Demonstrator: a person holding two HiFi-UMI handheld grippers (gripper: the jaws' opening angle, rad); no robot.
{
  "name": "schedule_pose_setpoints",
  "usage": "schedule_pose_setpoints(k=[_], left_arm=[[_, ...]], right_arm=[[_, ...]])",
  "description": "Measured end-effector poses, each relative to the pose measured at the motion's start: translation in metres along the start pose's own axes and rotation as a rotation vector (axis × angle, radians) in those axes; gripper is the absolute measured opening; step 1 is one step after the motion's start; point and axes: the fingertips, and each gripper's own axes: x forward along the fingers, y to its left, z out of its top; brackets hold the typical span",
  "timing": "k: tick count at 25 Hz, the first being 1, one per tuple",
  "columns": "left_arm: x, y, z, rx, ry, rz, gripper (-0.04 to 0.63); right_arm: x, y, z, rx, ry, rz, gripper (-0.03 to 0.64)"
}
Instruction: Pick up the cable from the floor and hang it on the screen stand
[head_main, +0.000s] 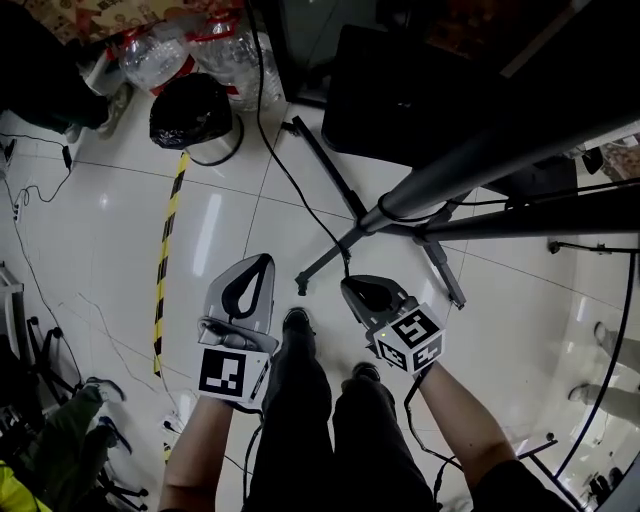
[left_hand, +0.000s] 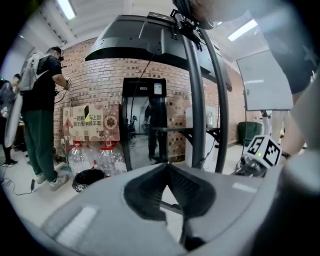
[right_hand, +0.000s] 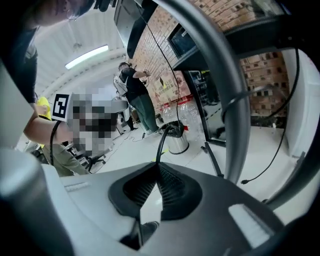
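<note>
The person stands on a white tiled floor (head_main: 120, 230) with 2 grippers held out in front, beside the grey tubular legs of the screen stand (head_main: 480, 160). The right gripper (head_main: 349, 286) has its fingers pinched onto the cable (head_main: 300, 195). In the right gripper view the black strand rises straight out from between the closed tips and curves away towards a bin. In the head view the cable runs from those tips up across the tiles, past a thin black stand leg lying on the floor, to the top of the frame beside the dark base panel. None of it is on the stand. The left gripper (head_main: 264, 261) sits level with the right one, just left of the person's black shoe (head_main: 297, 322), and its fingers are brought together at the tips. A thin dark line shows low in the gap behind those tips in the left gripper view, and it may be part of the cable, though the view is too soft to say. To the left of the cable's run, a round bin lined with a black bag (head_main: 193, 110) stands near 2 large water bottles (head_main: 160, 55), and a strip of yellow-and-black tape (head_main: 168, 230) runs down the tiles from the bin. In the left gripper view another person in a dark top and green trousers (left_hand: 42, 100) stands by the brick wall.
</note>
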Motion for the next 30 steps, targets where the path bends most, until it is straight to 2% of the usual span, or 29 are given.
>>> schedule_pose_setpoints(k=[5,9,13,20,23,26,28,30], left_arm=[[-0.023,-0.008,0.051,-0.05,-0.001,0.02,0.005],[-0.049,-0.023,0.092,-0.093,0.0,0.011,0.005],[-0.074,-0.045,0.137,-0.107,-0.029,-0.042,0.005],[-0.112,-0.065,0.201,-0.172,-0.045,-0.056,0.005],[-0.125,-0.064,0.233,-0.156,-0.066,-0.066,0.005],[-0.132,-0.057,0.271,-0.092,-0.105,-0.082,0.005],[-0.131,-0.056,0.299,-0.079,-0.144,-0.119,0.005],[-0.124,-0.053,0.323,-0.103,-0.159,-0.157,0.005]], right_arm=[[-0.04,0.023,0.056,-0.035,-0.01,-0.024,0.016],[-0.079,0.068,0.104,-0.179,0.009,0.009,0.016],[-0.113,0.124,0.167,-0.346,-0.029,0.045,0.016],[-0.162,0.181,0.254,-0.508,-0.128,0.023,0.015],[-0.185,0.202,0.304,-0.527,-0.217,-0.001,0.015],[-0.208,0.217,0.363,-0.478,-0.339,-0.022,0.016],[-0.221,0.221,0.39,-0.468,-0.363,-0.038,0.016],[-0.232,0.222,0.414,-0.481,-0.376,-0.071,0.016]])
